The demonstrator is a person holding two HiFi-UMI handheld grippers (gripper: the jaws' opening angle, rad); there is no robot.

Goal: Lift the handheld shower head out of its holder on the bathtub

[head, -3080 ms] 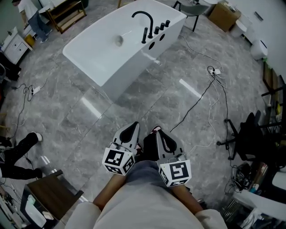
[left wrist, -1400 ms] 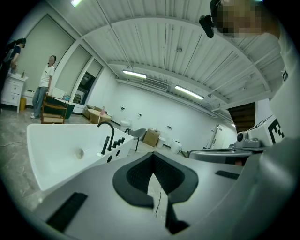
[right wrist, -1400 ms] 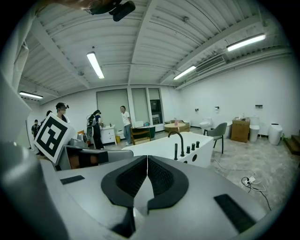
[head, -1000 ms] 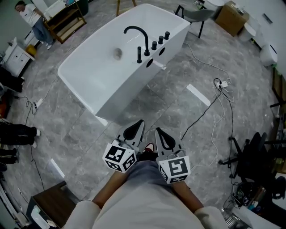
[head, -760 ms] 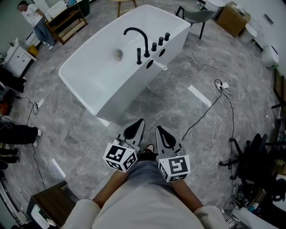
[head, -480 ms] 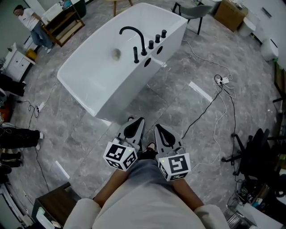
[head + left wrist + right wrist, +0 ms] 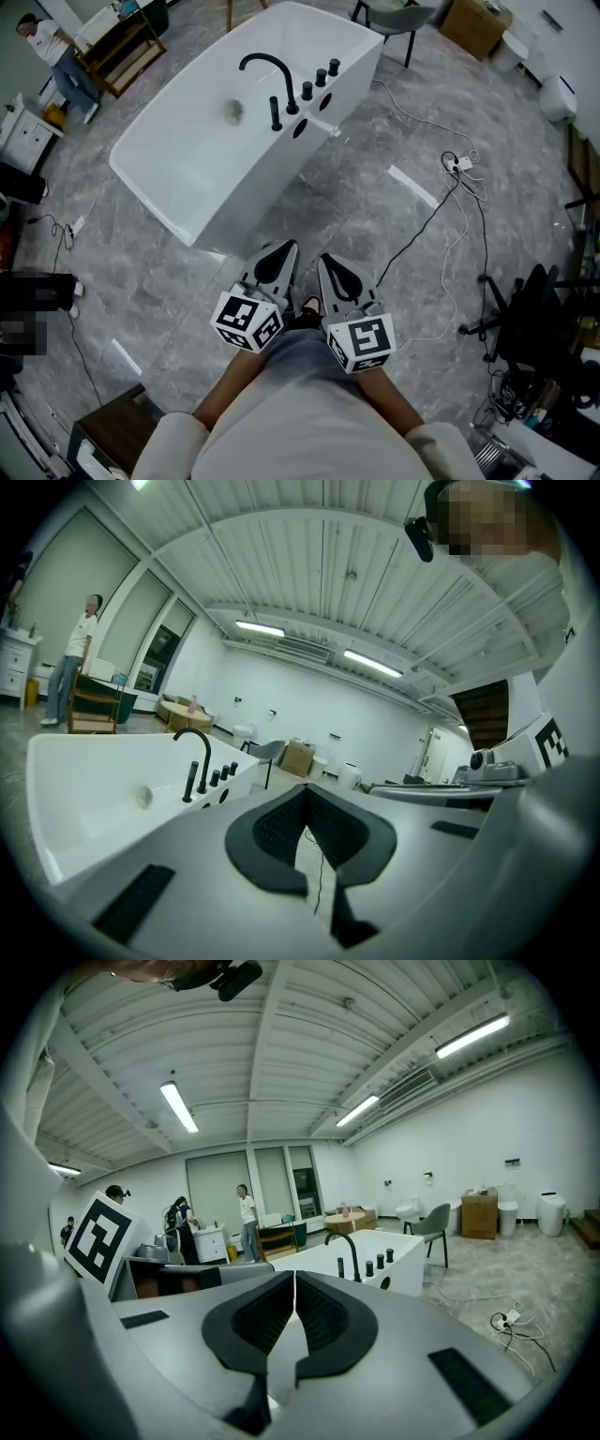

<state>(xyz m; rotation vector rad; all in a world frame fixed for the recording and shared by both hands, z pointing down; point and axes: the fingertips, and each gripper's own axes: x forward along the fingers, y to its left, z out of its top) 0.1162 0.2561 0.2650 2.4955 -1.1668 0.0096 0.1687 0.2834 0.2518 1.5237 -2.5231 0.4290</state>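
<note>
L gripper (image 7: pixel 284 249): jaws closed tip to tip, empty; only floor (image 7: pixel 309 202) visible thru the gap behind the tips. Held low, close to body, aimed toward bathtub (image 7: pixel 239 192).
R gripper (image 7: pixel 325 259): jaws closed likewise, empty; just beside L gripper, no contact visible.

Risks (judged, not seen):
- Jaws closed on arrival: opening needed before any grasp, else a knock against the fittings and no hold.
- Wrong fitting: slim upright stick, spout (image 7: pixel 262 62) and three knobs (image 7: pixel 321 78) in one tight black row; easy to close on a knob or the spout instead.
- Thin, smooth, prob. slick body: poss. slip or twist betw. pads if gripped off-centre.
- Hose, if any, hidden inside tub wall: poss. drag or snag on a fast or crooked pull; straight lift along the holder's axis safer.
- Loose cable (image 7: pixel 417 216) + power strip (image 7: pixel 459 161) on floor to the right: trip hazard only if the approach drifts that way.

Location of task item:
- Shower head, taken to be the slim black upright stick (image 7: pixel 275 113) just beside the spout's base; exact shape too small to confirm.
- On the rim of the bathtub's nearer long side, upright in its holder, not yet lifted.
- Head view: roughly straight ahead of L gripper, well apart, bare floor between.
- Left gripper view: up and left of the jaw tips. Right gripper view: a little right of the jaw tips.
- Stage: approach; no contact with tub or fittings.
</note>
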